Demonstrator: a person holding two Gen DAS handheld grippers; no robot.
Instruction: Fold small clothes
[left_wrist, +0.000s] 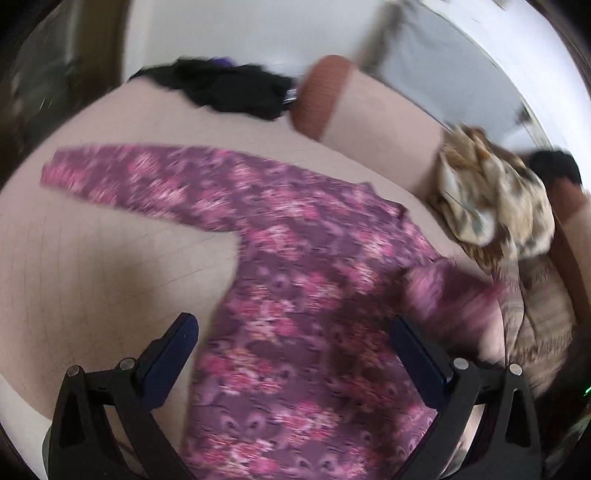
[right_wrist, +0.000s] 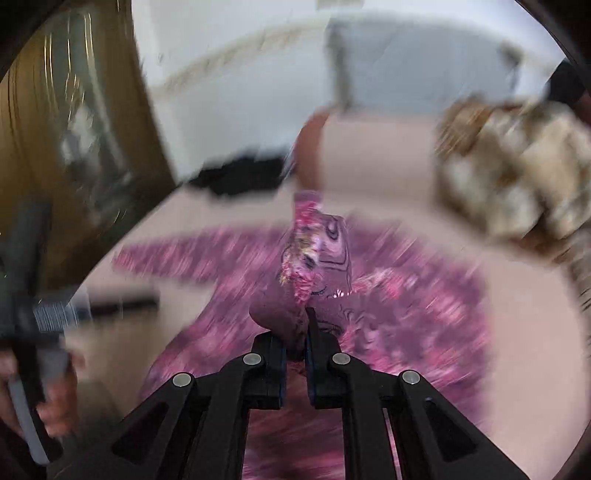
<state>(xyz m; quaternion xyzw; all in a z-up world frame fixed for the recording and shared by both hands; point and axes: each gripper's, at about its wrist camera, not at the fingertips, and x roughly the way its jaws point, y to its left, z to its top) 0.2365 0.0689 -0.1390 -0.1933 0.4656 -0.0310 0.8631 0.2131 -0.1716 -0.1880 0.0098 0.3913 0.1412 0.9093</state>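
Observation:
A purple top with pink flowers (left_wrist: 295, 295) lies spread on the beige sofa seat (left_wrist: 110, 240), one sleeve stretched out to the left. My left gripper (left_wrist: 293, 328) is open above the top's body and holds nothing. My right gripper (right_wrist: 295, 332) is shut on a bunched piece of the same purple top (right_wrist: 317, 258) and holds it up above the rest of the garment. The right wrist view is blurred. The left gripper's handle and the hand on it (right_wrist: 37, 350) show at the left edge of the right wrist view.
A black garment (left_wrist: 229, 88) lies at the back of the seat. A brown-and-beige sofa arm (left_wrist: 354, 107) stands behind. A heap of leopard-print and tan clothes (left_wrist: 498, 206) lies at the right. A wooden cabinet (right_wrist: 74, 129) stands at the left.

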